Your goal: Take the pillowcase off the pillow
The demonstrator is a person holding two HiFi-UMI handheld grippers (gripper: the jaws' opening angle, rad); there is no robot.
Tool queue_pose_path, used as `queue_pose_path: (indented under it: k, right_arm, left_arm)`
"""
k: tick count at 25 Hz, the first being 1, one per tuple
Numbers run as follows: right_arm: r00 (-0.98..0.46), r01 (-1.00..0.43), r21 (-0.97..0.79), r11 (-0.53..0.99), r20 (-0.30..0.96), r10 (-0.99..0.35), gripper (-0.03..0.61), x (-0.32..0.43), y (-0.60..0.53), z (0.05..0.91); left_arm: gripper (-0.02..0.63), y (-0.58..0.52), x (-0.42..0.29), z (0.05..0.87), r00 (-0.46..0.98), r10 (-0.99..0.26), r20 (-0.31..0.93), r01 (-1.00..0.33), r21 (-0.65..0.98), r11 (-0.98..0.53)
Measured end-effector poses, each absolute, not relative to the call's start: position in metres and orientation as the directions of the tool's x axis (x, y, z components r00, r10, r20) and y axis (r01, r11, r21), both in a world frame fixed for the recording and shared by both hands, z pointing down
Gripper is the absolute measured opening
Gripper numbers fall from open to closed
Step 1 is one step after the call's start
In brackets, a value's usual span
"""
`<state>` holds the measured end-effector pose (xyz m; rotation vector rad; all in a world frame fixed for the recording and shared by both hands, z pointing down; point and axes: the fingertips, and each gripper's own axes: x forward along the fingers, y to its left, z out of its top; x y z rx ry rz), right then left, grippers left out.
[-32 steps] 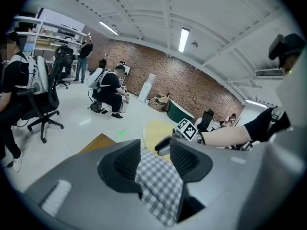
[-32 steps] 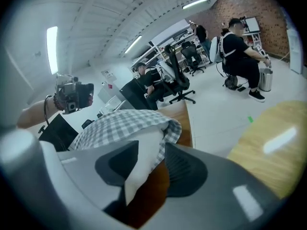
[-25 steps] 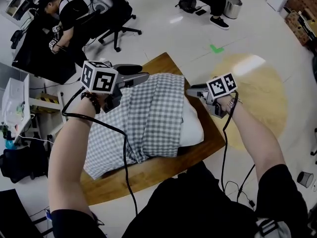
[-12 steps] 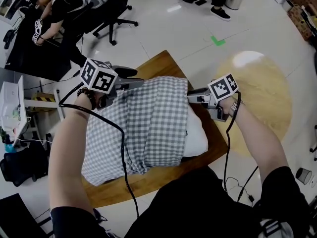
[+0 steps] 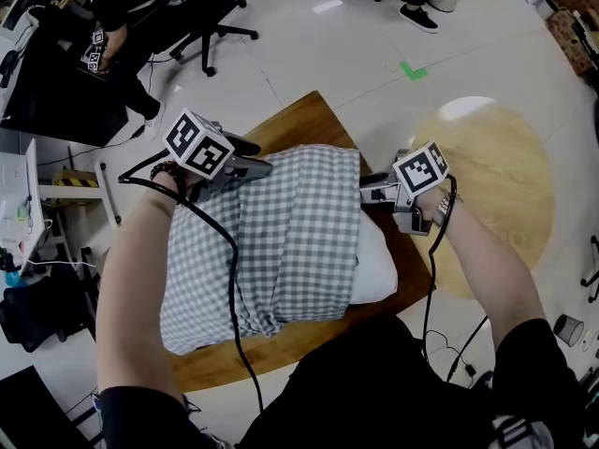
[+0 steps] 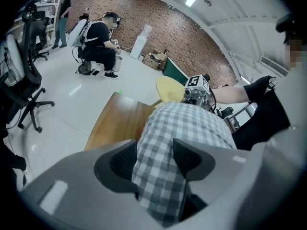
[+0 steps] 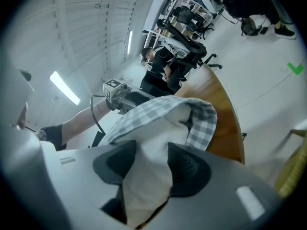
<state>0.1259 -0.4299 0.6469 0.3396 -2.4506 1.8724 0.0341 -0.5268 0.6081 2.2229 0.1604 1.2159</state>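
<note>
My left gripper (image 6: 153, 158) pinches the checked pillowcase (image 5: 290, 232) and my right gripper (image 7: 151, 164) pinches the white pillow (image 5: 372, 262), both sets of jaws having just eased wider.

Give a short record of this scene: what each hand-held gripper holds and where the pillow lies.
left hand-held gripper: pads press the checked pillowcase; jaws have just been opening
right hand-held gripper: pads press the white pillow; jaws have just been opening
support: wooden table
cover: checked pillowcase covers most of the white pillow
</note>
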Motion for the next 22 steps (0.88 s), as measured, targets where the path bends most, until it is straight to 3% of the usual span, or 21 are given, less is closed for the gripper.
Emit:
queue_pose_path:
  k: [3, 6, 7, 13, 22]
  right_arm:
    - [-0.979, -0.186, -0.947, 0.26, 0.158, -0.127, 0.156, 0.124, -0.432, 0.642]
    - [-0.978, -0.202, -0.931, 0.305, 0.175, -0.113, 0.037, 0.125, -0.426, 0.643]
    - [-0.977, -0.207, -0.924, 0.322, 0.181, -0.111, 0.026, 0.124, -0.425, 0.642]
    - [-0.964, -0.261, -0.888, 0.378, 0.217, -0.155, 0.015, 0.128, -0.425, 0.623]
    - [-0.929, -0.368, -0.785, 0.498, 0.286, -0.236, 0.014, 0.131, -0.395, 0.589]
  left_arm:
    - [0.22, -0.526, 0.034, 0.616, 0.56, 0.404, 0.723, -0.173, 0.579, -0.797]
    - [0.143, -0.518, 0.036, 0.623, 0.554, 0.415, 0.722, -0.174, 0.588, -0.79]
    - [0.117, -0.518, 0.036, 0.623, 0.558, 0.412, 0.72, -0.179, 0.589, -0.788]
    - [0.021, -0.526, 0.022, 0.604, 0.626, 0.331, 0.706, -0.214, 0.563, -0.798]
    - [0.014, -0.51, -0.004, 0.575, 0.662, 0.198, 0.723, -0.29, 0.491, -0.822]
